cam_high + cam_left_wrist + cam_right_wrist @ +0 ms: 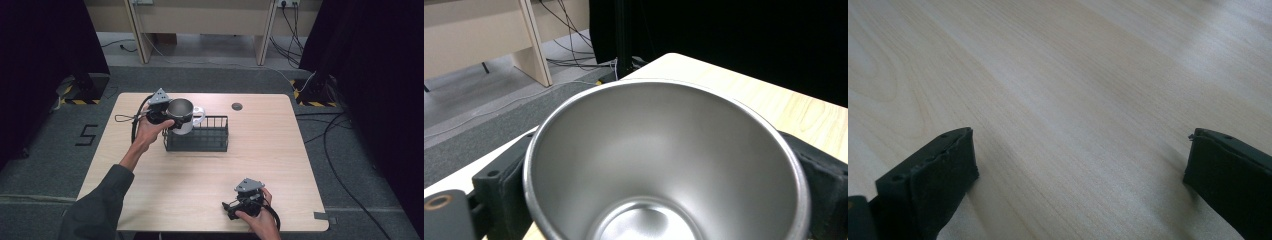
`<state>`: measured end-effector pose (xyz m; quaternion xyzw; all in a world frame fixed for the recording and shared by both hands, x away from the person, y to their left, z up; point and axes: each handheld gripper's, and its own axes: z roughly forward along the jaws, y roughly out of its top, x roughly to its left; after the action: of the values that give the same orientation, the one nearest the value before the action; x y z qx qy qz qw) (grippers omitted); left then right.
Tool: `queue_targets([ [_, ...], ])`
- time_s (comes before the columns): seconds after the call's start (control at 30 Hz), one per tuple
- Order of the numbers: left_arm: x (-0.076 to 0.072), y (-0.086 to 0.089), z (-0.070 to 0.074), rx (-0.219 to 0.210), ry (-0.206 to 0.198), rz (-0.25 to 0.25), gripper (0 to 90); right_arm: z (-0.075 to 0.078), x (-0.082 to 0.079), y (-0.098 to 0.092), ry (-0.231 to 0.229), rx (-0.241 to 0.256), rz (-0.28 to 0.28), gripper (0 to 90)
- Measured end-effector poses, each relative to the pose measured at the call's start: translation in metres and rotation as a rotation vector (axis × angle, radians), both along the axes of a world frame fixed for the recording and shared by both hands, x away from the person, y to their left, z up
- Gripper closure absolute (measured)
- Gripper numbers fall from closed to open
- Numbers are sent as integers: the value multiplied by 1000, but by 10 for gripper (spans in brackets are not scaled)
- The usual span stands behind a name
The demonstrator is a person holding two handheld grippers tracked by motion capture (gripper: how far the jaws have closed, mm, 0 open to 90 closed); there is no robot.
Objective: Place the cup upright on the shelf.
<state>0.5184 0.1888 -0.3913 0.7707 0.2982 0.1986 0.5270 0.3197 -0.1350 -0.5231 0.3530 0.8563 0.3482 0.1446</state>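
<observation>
Clearly the left tongs (169, 119) pinch a steel cup (179, 111) by its walls, held above the far-left corner of a wire rack (200, 142) on the surface (210, 175); smooth metal could slide out of so narrow a hold, and a tilt would knock it on the rack's rim. A white mug (194, 120) just right of the cup, seemingly in the rack, crowds the way down. The right tongs (234, 209) rest spread and empty at the near edge.
</observation>
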Motion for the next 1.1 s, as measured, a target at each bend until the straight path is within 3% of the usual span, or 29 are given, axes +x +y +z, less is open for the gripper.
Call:
queue_targets([
  [0.6, 5, -3, -12, 6, 0, 17, 59, 0, 0, 0, -2, -2, 5, 5],
  [0.83, 7, 4, -27, -1, 33, 30, 59, 0, -1, 1, -2, -1, 6, 5],
  [1.1, 7, 1, -31, 25, 50, 32, 57, 0, -1, 1, -4, -1, 6, 5],
])
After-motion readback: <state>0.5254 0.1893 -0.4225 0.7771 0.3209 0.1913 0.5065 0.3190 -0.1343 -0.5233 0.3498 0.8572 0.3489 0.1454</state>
